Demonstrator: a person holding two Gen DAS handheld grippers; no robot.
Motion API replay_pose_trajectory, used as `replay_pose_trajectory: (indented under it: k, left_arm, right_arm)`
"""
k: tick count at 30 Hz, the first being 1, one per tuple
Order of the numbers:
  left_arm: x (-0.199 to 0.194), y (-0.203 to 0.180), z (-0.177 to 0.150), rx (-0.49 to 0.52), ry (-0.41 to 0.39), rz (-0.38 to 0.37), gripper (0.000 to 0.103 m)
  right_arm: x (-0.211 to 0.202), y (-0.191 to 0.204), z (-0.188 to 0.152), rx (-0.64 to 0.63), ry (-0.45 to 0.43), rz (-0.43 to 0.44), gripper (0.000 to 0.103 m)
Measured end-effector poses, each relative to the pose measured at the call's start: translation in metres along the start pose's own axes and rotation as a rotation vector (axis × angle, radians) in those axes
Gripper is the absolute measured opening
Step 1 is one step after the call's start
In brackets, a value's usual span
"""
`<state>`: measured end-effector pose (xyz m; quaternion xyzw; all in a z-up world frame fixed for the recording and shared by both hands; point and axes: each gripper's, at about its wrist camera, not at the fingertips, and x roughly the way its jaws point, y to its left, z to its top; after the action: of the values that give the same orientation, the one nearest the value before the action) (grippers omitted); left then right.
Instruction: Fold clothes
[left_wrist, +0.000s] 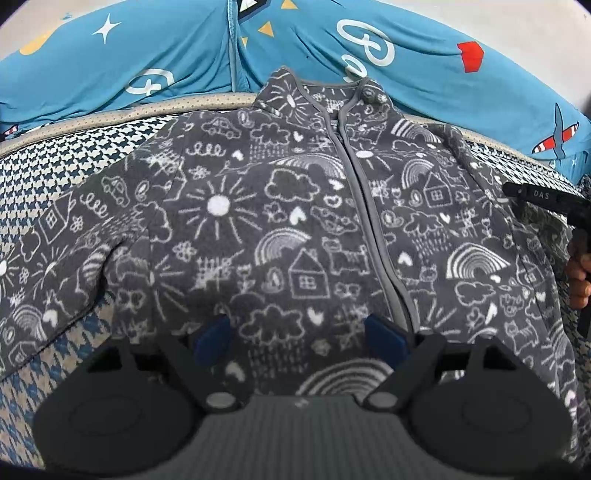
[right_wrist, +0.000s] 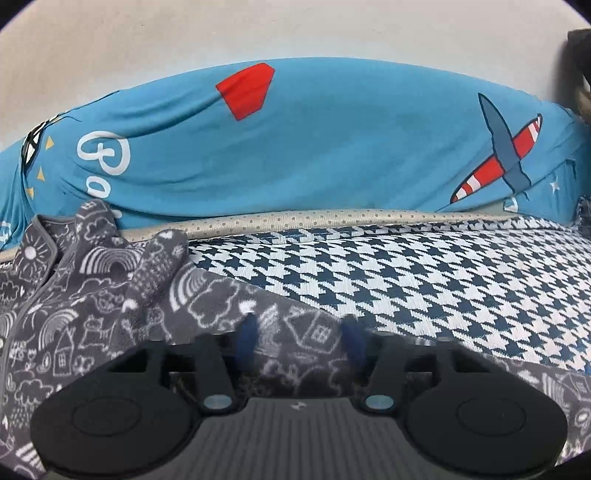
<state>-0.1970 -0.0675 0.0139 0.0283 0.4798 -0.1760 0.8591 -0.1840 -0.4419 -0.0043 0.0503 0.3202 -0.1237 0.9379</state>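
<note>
A dark grey fleece jacket (left_wrist: 280, 221) with white doodle prints lies front-up and zipped on the houndstooth surface, collar at the far side. Its left sleeve (left_wrist: 55, 251) stretches out to the left. My left gripper (left_wrist: 301, 338) hovers open over the lower front of the jacket, its blue pads (left_wrist: 212, 338) apart with nothing between them. In the right wrist view the jacket's right shoulder and sleeve (right_wrist: 122, 306) fill the left side. My right gripper (right_wrist: 301, 341) stands open over that sleeve, and it also shows as a black gripper body (left_wrist: 546, 203) at the right edge of the left wrist view.
A houndstooth blue-and-white cover (right_wrist: 424, 288) spans the surface, with a dotted beige border (right_wrist: 295, 218) at the back. Behind it lie blue pillows (right_wrist: 332, 147) printed with planes and stars, against a pale wall. A hand (left_wrist: 580, 273) shows at the right edge.
</note>
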Motion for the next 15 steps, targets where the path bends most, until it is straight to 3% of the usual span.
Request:
replay_pose_trajectory:
  k: [2,6,12,15]
  left_arm:
    - [0.001,-0.001,0.000,0.003,0.000,0.001,0.083]
    - [0.003,-0.003,-0.001,0.011,-0.003,0.009,0.083]
    - [0.005,-0.005,-0.001,0.017,-0.004,0.019,0.084]
    - [0.006,-0.006,-0.001,0.020,-0.004,0.027,0.086]
  right_arm:
    - [0.000,0.002,0.000,-0.008,0.000,0.017,0.009]
    - [-0.001,0.004,0.002,0.018,-0.010,-0.003,0.005]
    - [-0.006,-0.015,0.010,0.162,-0.083,-0.180,0.001]
    - [0.001,-0.023,0.006,0.179,-0.039,-0.213,0.002]
